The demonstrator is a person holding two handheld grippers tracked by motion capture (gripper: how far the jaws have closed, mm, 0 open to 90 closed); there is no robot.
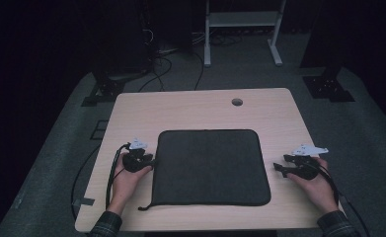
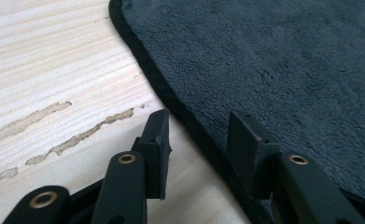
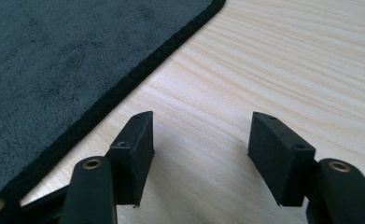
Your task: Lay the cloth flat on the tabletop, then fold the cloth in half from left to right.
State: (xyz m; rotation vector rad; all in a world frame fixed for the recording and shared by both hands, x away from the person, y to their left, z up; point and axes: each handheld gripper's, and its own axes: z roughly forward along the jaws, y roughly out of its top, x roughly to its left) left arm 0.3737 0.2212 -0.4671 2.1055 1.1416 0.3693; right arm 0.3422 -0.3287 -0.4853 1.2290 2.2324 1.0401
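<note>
Dark cloth (image 1: 210, 167) lies flat on the middle of the surface (image 1: 200, 106), toward its near edge. At the cloth's left border, the left gripper (image 2: 199, 140) stands spread, one jaw over bare wood, the other over the fabric, straddling the hem. The right gripper (image 3: 201, 140), spread and holding nothing, hovers over wood near the right edge.

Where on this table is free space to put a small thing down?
The widest bare wood lies between the dark mat's far edge and the table's far edge, near the round hole. The side strips are crowded by the left gripper and the right gripper.
</note>
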